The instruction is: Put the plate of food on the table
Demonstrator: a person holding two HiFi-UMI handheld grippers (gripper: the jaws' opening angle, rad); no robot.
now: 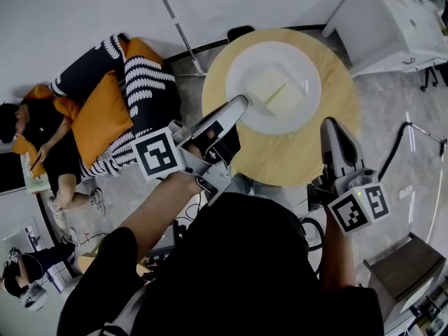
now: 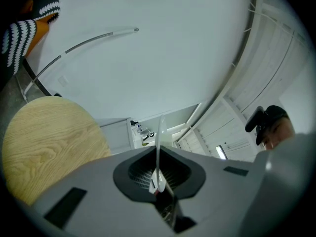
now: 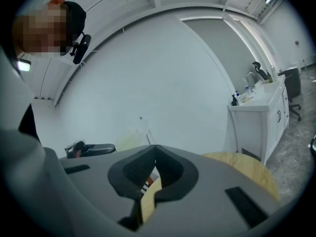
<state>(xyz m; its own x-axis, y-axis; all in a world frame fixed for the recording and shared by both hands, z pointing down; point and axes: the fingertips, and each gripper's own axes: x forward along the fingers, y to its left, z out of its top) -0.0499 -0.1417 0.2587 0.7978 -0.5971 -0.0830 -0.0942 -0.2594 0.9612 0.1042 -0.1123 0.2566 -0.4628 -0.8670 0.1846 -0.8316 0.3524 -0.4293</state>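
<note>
A white plate (image 1: 304,82) carrying pale slices of food (image 1: 274,89) is over the round wooden table (image 1: 294,156); I cannot tell whether it rests on the wood. My left gripper (image 1: 240,105) is shut on the plate's left rim. In the left gripper view that rim (image 2: 159,135) runs as a thin white edge between the closed jaws of the left gripper (image 2: 158,154). My right gripper (image 1: 328,124) is just off the plate's lower right edge. In its own view the right gripper (image 3: 155,149) has its jaws together with nothing between them, and the table (image 3: 247,164) shows behind.
A person sits among orange and black-and-white striped cushions (image 1: 105,110) at the left. A white cabinet (image 1: 392,19) stands at the upper right, and a thin metal rod (image 1: 178,26) leans behind the table. Cables and a box (image 1: 406,271) lie on the floor at the right.
</note>
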